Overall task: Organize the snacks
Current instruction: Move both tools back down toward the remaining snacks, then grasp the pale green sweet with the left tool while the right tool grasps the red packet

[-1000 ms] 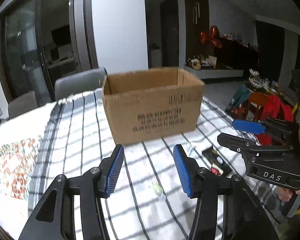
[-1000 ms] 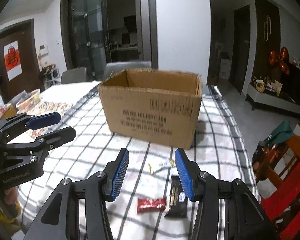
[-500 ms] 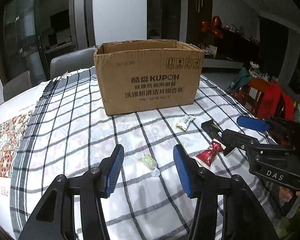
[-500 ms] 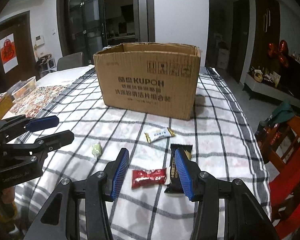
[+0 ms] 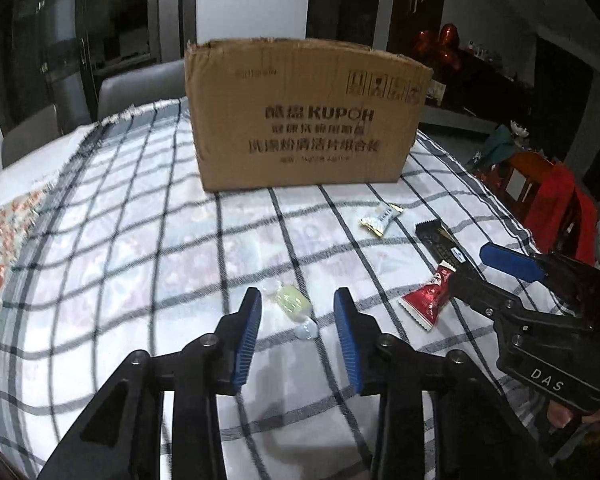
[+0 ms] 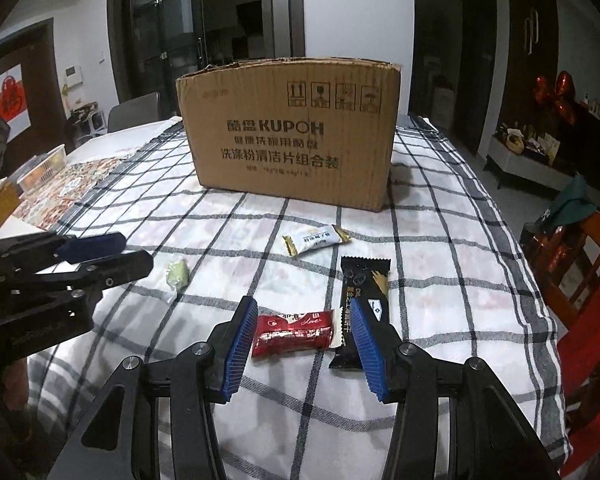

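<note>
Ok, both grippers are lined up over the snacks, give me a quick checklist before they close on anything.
1. Left gripper open: ok.
2. Green candy centred between the left gripper's pads: ok, it lies in the gap.
3. Right gripper open: ok.
4. Red snack packet alone between the right gripper's pads: not ok, the black snack bar overlaps its end and runs under the right pad.
5. Cardboard box top open to take the snacks: cannot tell, only its front wall shows.
6. White snack packet out of both grippers' way: ok.
</note>
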A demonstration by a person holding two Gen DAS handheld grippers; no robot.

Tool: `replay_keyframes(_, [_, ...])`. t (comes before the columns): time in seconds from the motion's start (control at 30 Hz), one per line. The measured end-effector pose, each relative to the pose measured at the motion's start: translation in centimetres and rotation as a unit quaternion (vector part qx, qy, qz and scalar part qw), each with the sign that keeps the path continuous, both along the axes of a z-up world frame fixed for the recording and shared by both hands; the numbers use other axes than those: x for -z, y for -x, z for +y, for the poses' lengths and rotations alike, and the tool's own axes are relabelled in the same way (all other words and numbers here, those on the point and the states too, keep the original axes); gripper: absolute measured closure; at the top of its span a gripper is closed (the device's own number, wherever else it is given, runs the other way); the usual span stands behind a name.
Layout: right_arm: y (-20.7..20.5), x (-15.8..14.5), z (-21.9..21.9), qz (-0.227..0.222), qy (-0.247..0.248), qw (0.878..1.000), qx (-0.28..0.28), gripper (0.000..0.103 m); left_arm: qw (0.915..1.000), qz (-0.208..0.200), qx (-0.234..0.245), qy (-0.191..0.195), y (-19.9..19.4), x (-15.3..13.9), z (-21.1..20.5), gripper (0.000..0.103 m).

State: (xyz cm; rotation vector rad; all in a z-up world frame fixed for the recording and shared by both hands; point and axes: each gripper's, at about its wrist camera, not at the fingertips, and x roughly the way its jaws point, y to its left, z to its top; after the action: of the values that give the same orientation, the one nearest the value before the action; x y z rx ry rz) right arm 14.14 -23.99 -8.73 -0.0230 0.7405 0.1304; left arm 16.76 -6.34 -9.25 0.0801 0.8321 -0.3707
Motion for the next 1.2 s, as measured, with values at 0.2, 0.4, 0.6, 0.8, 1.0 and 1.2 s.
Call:
replay_keyframes(0.2, [-0.2,0.5,0.4,-0.001,0.020,1.000,-0.013,0.053,0.9999,0.014,0.002,-0.007,-0.6,1.2,-0.6,0.073])
replay_keyframes(0.4, [-0.4,0.9,0.3,-0.005,0.021,1.000,-0.011,0.042,0.9996,0.028,-0.001,-0.008,-1.3,2.1,-0.8,0.075])
replay_keyframes(0.6, [-0.8,1.7,0.1,0.009,0.011,1.000,-0.010,0.042,0.9994,0.025,-0.008,-0.024,-1.9,2.6,-1.0,0.075])
replay_keyframes(0.8, [-1.4,2.3,0.0,0.026,-0.004,1.000,-0.015,0.042,0.9991,0.032,-0.011,-0.026,-2.4,3.3,-1.3,0.075])
replay_keyframes(1.0, [-1.8,2.7,-0.2,0.039,-0.012,0.999,-0.016,0.042,0.9989,0.041,-0.011,-0.019,-2.9,3.7,-1.4,0.075])
replay_keyframes(1.2, [-1.8,2.8,0.3,0.041,-0.005,0.999,-0.024,0.043,0.9988,0.045,-0.014,-0.012,-3.0,3.7,-1.2,0.080])
